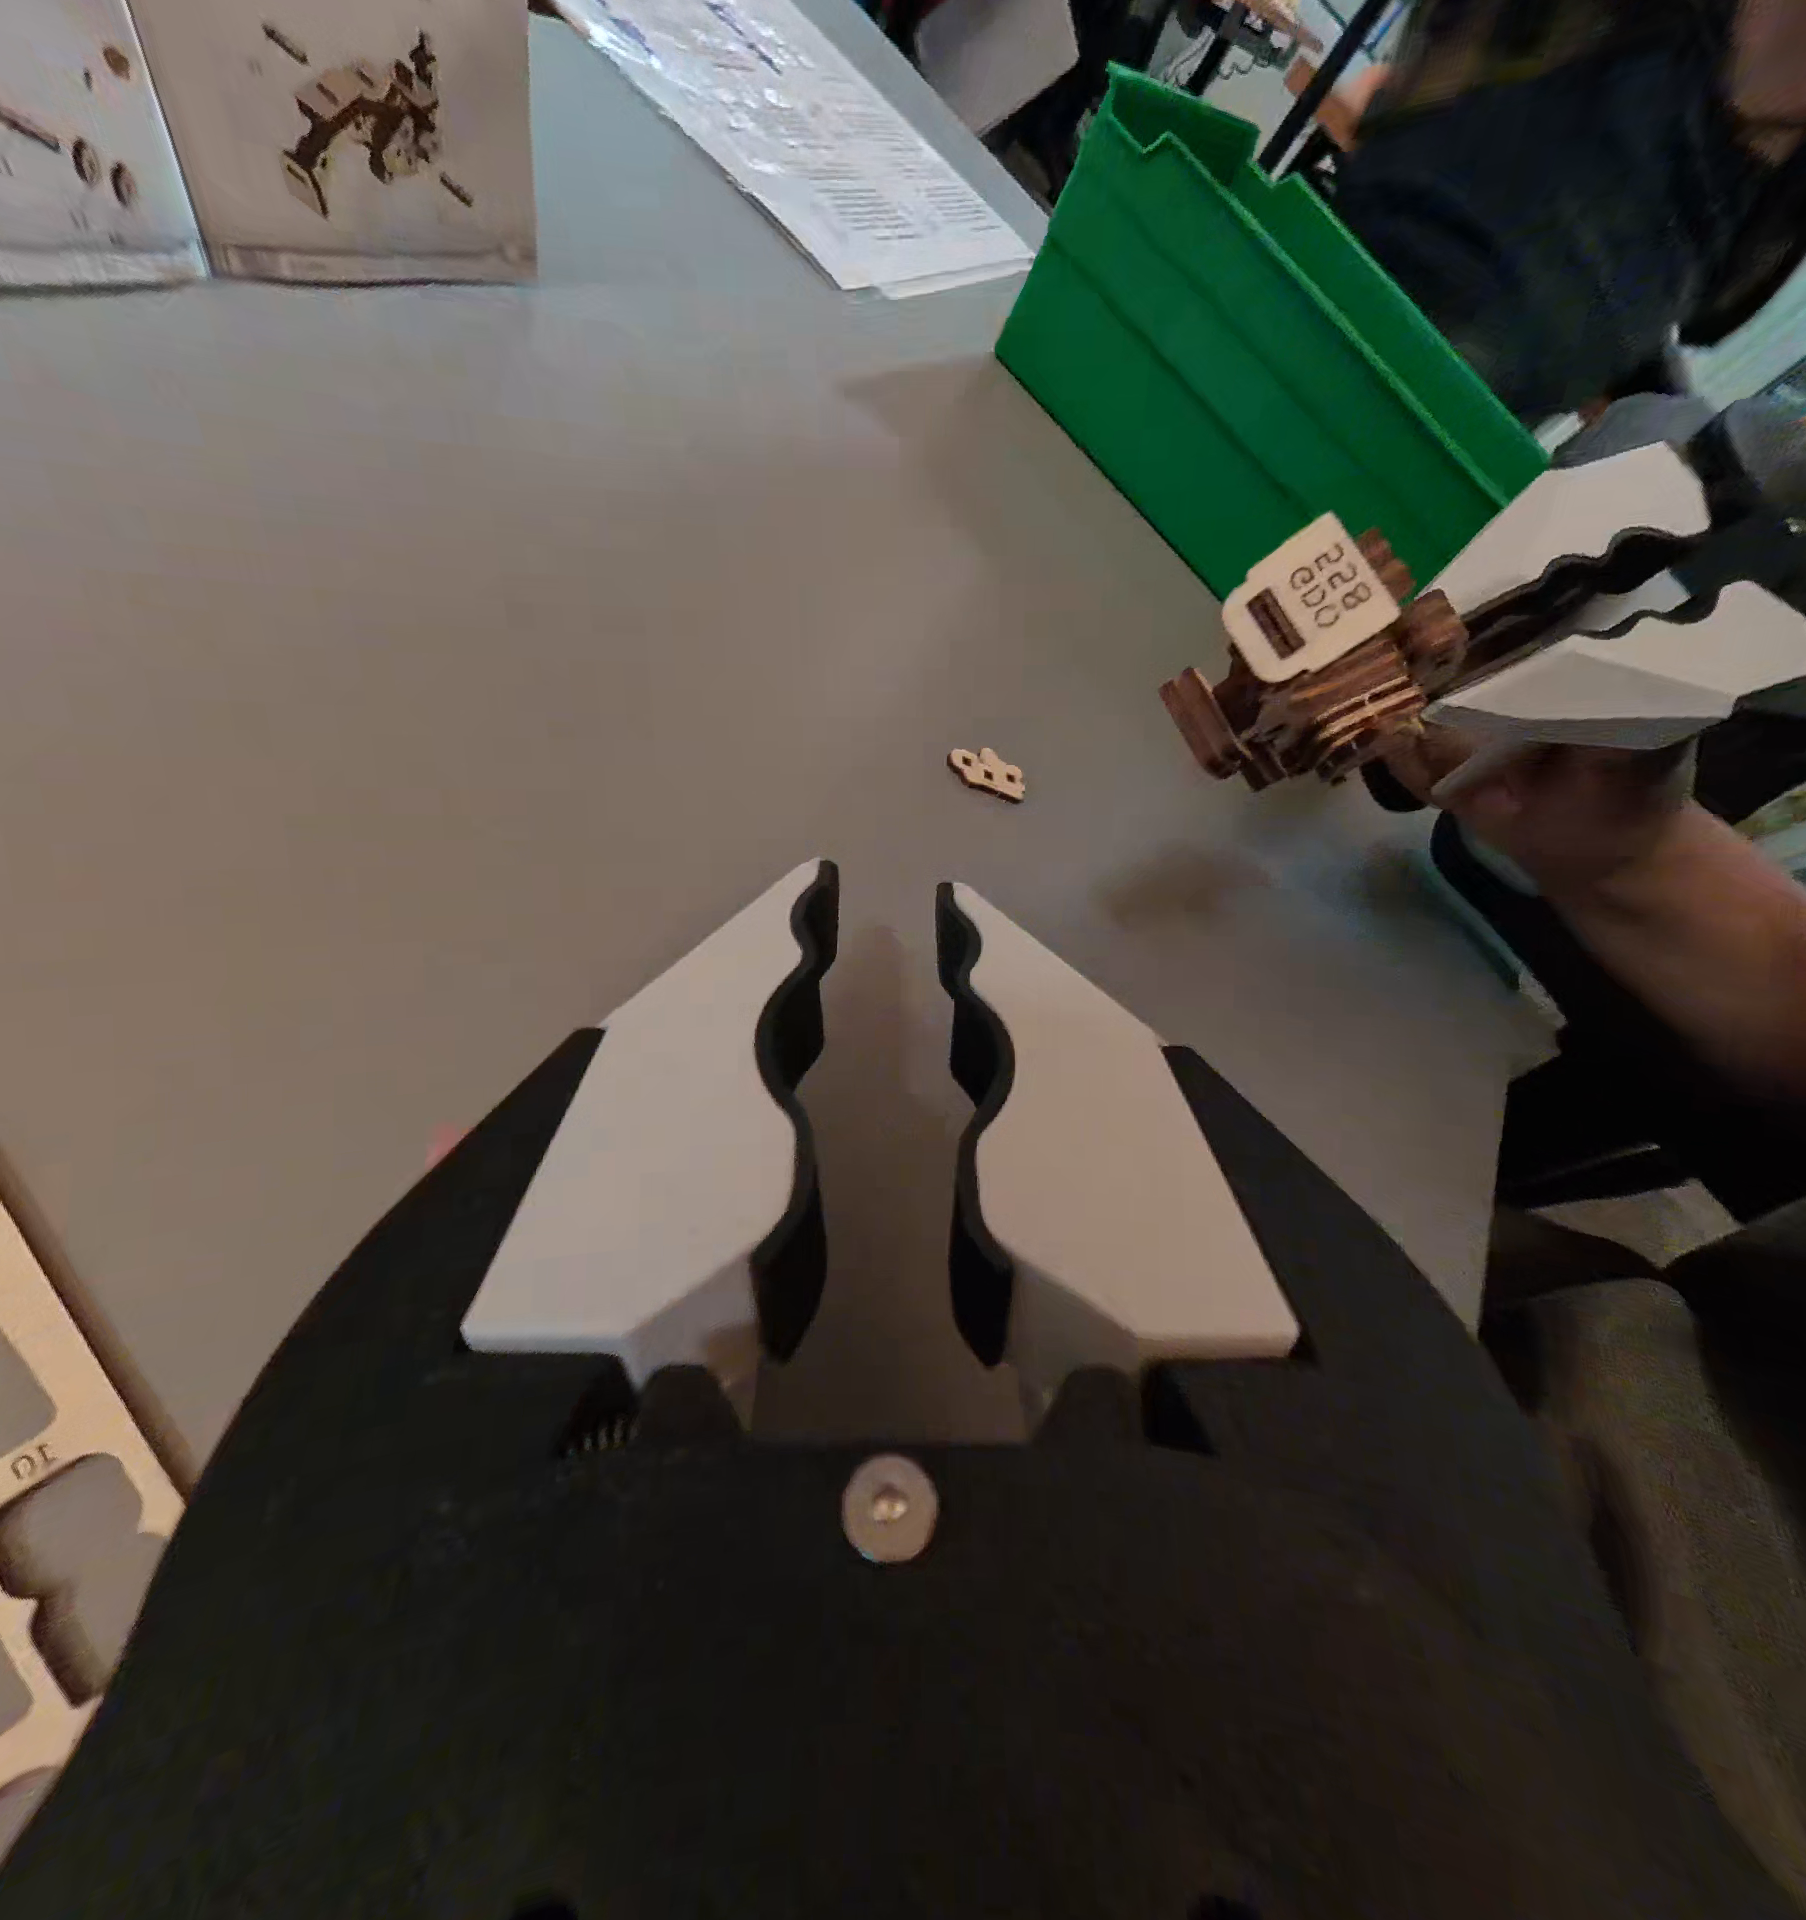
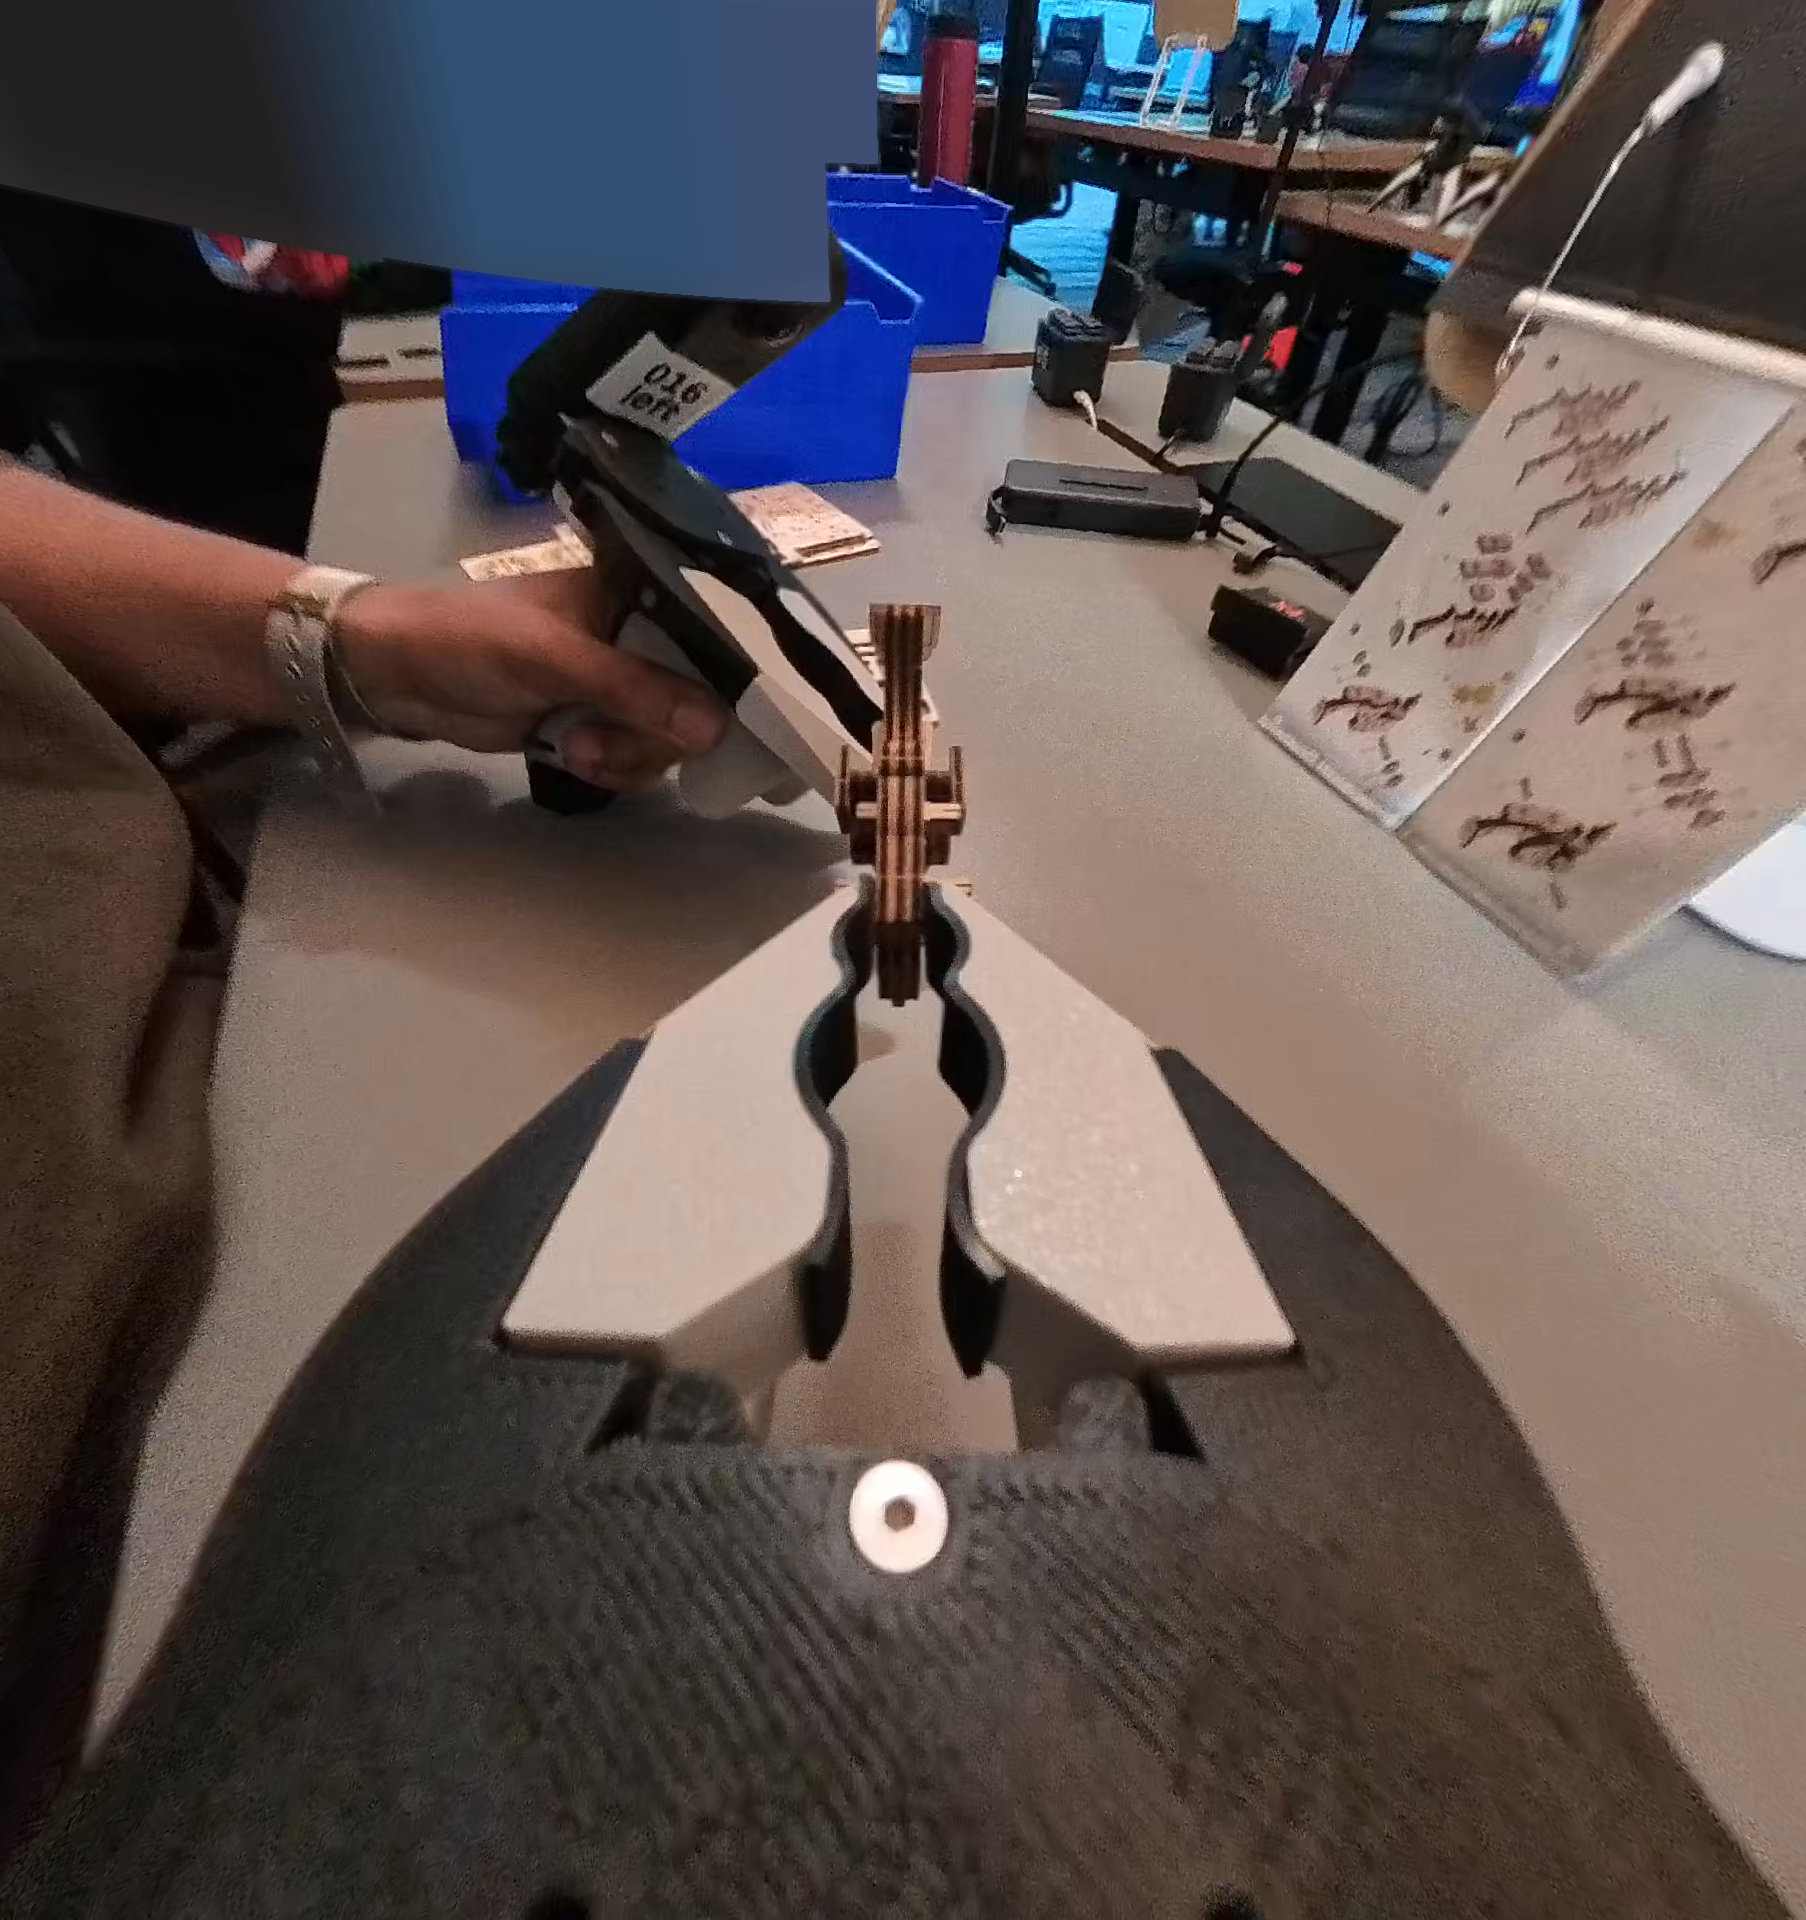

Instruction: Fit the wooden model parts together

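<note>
My right gripper (image 2: pixel 899 909) is shut on a layered wooden model (image 2: pixel 899 790) and holds it upright above the grey table; the model's tail end sits between the pads. In the left wrist view the same model (image 1: pixel 1294 717) carries a white tag (image 1: pixel 1304 608) and sticks out of the right gripper (image 1: pixel 1439 665) at the right. My left gripper (image 1: pixel 886 883) is open and empty, low over the table. A small loose wooden part (image 1: pixel 986 774) lies flat just ahead of it. In the right wrist view the left gripper (image 2: pixel 857 712) is just left of the model.
A green bin (image 1: pixel 1242 343) stands at the back right. Instruction sheets (image 1: pixel 244 135) stand at the back left. A wooden sheet with cut-outs (image 1: pixel 5 1455) lies at the left edge. Blue bins (image 2: pixel 805 405), black boxes and cables (image 2: pixel 1096 499) sit farther back. One gripper's finger ends stand about 11 centimeters off the other's.
</note>
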Demonstrator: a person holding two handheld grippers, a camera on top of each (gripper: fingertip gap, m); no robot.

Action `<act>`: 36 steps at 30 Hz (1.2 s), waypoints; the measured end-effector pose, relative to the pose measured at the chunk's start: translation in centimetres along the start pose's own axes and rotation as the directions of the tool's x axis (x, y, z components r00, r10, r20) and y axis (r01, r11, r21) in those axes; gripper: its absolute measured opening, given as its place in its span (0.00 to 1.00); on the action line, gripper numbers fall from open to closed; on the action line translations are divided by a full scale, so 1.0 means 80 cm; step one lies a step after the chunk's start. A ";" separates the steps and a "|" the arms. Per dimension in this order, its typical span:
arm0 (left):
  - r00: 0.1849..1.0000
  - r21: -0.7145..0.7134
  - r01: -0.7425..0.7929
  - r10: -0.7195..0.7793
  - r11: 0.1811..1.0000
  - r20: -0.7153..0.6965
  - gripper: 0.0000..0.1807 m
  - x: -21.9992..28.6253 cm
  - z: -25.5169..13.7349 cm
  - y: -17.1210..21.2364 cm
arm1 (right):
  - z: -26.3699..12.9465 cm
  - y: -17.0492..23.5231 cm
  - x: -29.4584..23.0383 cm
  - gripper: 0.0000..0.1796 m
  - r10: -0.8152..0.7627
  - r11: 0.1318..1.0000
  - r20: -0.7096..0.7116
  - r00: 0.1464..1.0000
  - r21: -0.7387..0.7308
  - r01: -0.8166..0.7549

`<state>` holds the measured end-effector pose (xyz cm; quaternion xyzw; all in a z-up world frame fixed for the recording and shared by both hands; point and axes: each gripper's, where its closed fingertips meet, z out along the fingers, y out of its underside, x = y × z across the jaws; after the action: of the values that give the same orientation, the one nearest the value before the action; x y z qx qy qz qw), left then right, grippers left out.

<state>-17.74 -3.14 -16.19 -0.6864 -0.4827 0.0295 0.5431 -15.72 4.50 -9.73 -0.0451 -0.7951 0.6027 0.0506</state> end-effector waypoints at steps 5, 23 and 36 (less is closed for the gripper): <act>0.997 -0.004 0.044 -0.045 0.999 -0.058 0.07 0.009 0.002 0.001 | -0.006 -0.001 0.013 0.04 0.260 0.963 0.095 0.961 0.049 -0.265; 0.970 -0.016 0.013 -0.016 1.000 -0.241 0.12 0.062 0.012 0.006 | -0.009 -0.009 0.018 0.05 0.527 0.817 0.276 0.803 0.094 -0.569; 0.853 0.102 0.135 -0.064 0.986 -0.518 0.27 0.110 -0.011 -0.026 | -0.006 -0.019 -0.001 0.04 0.541 0.789 0.374 0.753 0.086 -0.609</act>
<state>-13.85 2.23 -9.93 -0.6053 -0.3525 -0.1500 0.6977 -15.61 4.50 -8.13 -0.1817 -0.6733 0.6649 -0.2674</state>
